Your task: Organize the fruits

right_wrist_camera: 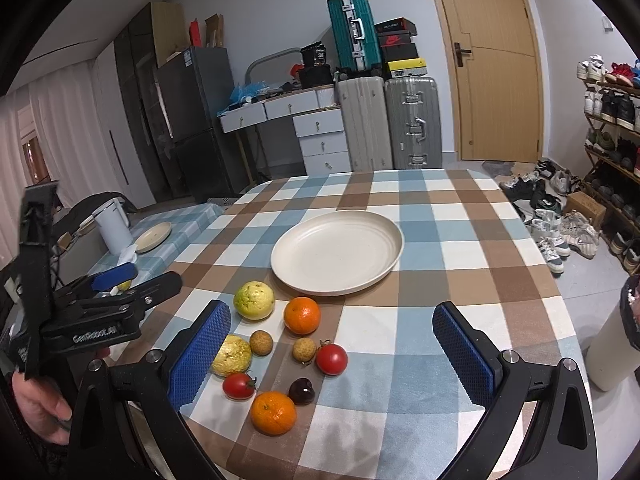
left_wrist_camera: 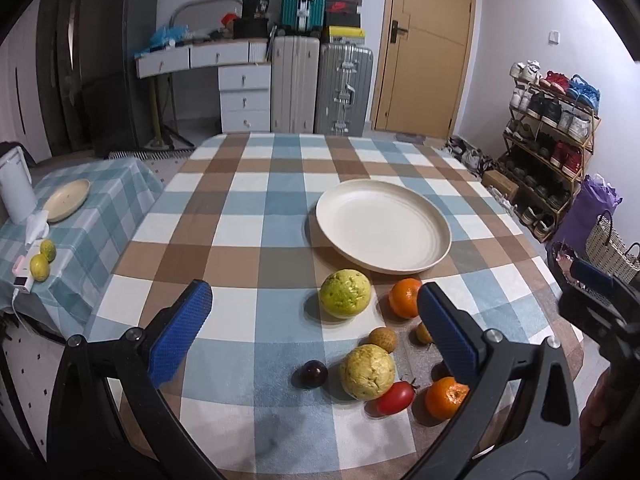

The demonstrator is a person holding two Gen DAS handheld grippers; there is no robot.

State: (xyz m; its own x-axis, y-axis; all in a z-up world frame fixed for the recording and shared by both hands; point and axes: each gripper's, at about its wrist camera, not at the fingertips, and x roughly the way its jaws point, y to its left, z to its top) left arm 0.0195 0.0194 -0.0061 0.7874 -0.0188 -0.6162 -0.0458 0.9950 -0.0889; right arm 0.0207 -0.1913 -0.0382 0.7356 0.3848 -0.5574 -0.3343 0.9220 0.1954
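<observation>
"GenRobot.AI" on left tongs body (white lettering).

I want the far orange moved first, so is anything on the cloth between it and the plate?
Nothing visible. The far orange sits just short of the plate rim, with only bare checked cloth between them. The green guava lies beside it, off that path. Both grippers are open and hold nothing.

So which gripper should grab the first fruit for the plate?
Probably the right gripper: it is open with the fruit, like the red tomato, straight ahead between its fingers. From the left gripper, also open, the fruit sits off toward its right finger.
</observation>
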